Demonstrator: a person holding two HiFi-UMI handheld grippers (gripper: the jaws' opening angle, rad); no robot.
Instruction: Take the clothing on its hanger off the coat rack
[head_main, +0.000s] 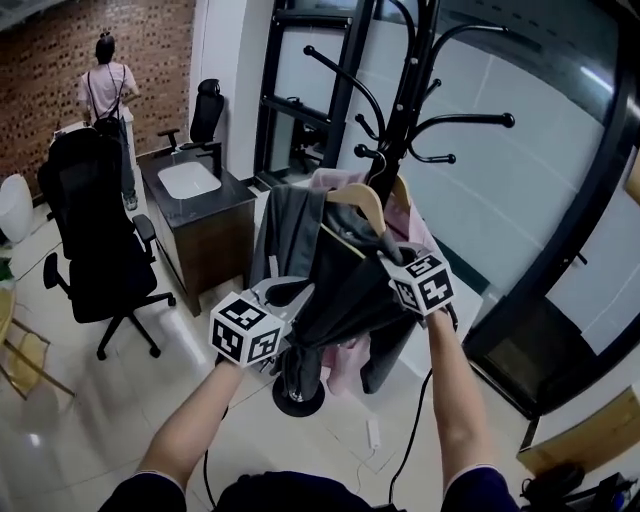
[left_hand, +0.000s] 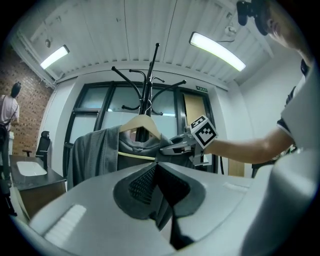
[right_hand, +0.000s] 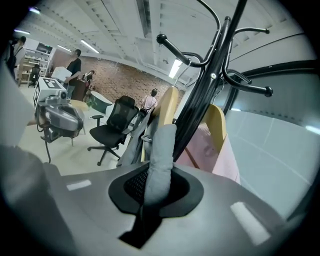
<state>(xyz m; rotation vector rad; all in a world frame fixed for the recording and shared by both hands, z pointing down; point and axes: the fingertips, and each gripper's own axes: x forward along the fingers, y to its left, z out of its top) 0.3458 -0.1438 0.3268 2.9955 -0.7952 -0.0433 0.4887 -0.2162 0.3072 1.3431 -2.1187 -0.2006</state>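
Note:
A grey garment (head_main: 340, 285) hangs on a wooden hanger (head_main: 362, 200) hooked on the black coat rack (head_main: 405, 110). My left gripper (head_main: 292, 296) is low on the garment's left side, shut on a fold of its dark fabric (left_hand: 162, 192). My right gripper (head_main: 388, 256) is just below the hanger's right shoulder. In the right gripper view its jaws (right_hand: 157, 175) are shut on a grey roll of the garment (right_hand: 161, 145) beside the hanger (right_hand: 167, 105). A pink garment (right_hand: 210, 150) hangs on a second hanger behind it.
The rack's round base (head_main: 298, 397) stands on the tiled floor, with a glass wall behind it. To the left are a black office chair (head_main: 95, 230) and a dark desk (head_main: 195, 215). A person (head_main: 108, 90) stands at the far brick wall.

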